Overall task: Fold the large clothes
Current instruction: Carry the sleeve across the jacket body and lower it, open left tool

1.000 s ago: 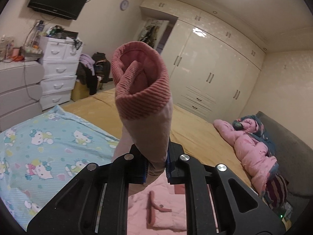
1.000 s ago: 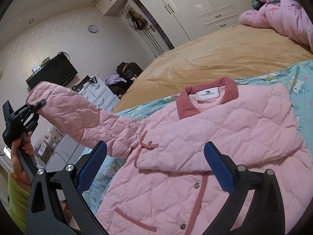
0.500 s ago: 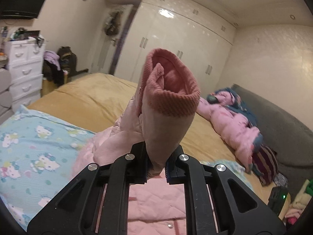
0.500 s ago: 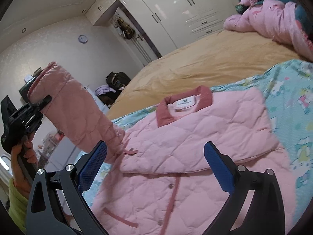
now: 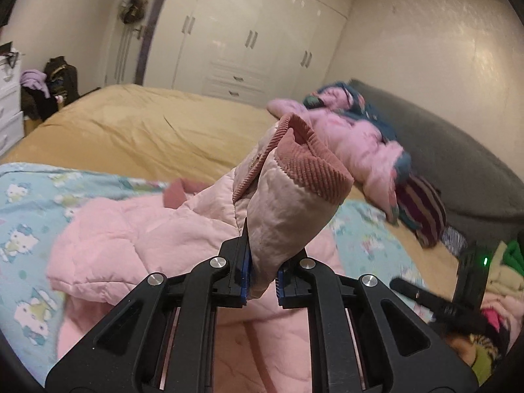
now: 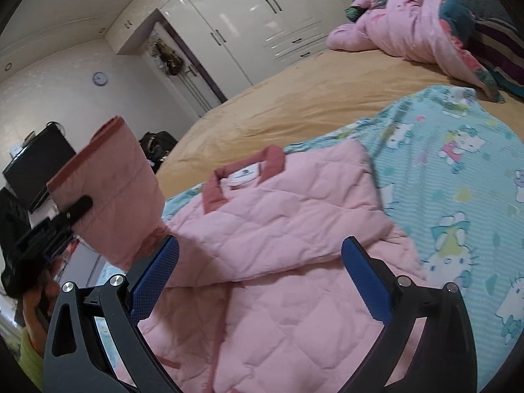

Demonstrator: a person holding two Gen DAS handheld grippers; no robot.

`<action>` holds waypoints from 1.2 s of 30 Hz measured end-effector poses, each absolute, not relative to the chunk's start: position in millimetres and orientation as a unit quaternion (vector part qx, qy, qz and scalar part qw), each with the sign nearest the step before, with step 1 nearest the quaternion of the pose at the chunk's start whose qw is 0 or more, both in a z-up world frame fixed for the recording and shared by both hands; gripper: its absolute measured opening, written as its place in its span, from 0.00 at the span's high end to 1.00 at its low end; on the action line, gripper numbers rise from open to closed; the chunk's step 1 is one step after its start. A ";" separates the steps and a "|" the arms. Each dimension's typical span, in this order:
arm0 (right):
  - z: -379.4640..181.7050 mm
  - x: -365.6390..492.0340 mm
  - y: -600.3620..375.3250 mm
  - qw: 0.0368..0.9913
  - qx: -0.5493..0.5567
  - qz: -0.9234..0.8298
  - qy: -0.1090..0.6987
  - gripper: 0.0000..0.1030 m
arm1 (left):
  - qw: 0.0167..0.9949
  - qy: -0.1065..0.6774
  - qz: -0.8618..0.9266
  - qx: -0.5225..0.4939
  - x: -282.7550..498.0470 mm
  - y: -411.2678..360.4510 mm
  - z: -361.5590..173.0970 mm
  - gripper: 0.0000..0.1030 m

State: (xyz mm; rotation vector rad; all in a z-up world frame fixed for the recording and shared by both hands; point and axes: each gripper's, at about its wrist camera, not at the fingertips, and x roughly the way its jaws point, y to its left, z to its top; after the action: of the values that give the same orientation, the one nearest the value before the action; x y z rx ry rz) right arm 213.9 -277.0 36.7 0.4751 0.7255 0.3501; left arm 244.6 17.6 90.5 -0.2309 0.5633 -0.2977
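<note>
A pink quilted jacket (image 6: 278,229) with a darker pink collar (image 6: 245,177) lies front-up on the bed, one sleeve folded across its chest. My left gripper (image 5: 262,281) is shut on the other sleeve (image 5: 288,209) just below its ribbed cuff (image 5: 308,163) and holds it raised over the jacket body (image 5: 137,229). In the right wrist view that sleeve (image 6: 111,196) stands up at the left, with the left gripper (image 6: 65,219) and a hand below it. My right gripper (image 6: 260,252) hangs open above the jacket's middle, nothing between its blue pads (image 6: 157,278).
A light blue cartoon-cat sheet (image 6: 458,163) lies under the jacket on a yellow bedspread (image 6: 294,98). A heap of pink and teal clothes (image 6: 409,32) sits at the far side by a grey headboard (image 5: 458,163). White wardrobes (image 6: 245,26) line the back wall.
My left gripper has swung the held sleeve rightward and down, from out beside the jacket to above its body. The right gripper stayed open and shifted a little across the jacket.
</note>
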 end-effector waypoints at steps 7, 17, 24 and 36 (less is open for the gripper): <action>22.4 215.0 -289.1 0.886 0.244 0.154 0.363 0.04 | 0.927 0.324 -0.175 -0.074 248.6 -16.8 46.5 0.95; -0.4 231.4 -286.3 0.841 0.311 0.195 0.398 0.04 | 0.896 0.393 -0.201 -0.044 246.6 -51.7 -17.2 0.93; -42.2 256.2 -262.2 0.746 0.411 0.249 0.461 0.04 | 0.888 0.416 -0.196 -0.022 240.3 -63.5 -46.5 0.86; -66.8 276.9 -242.4 0.724 0.429 0.246 0.481 0.10 | 0.881 0.424 -0.208 0.023 227.4 -68.6 -54.9 0.70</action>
State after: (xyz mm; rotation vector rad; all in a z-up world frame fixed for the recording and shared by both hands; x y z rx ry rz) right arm 276.9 -242.4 -66.8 0.9461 1.0604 0.5429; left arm 227.4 -68.6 -54.9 0.0478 0.8822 -0.4337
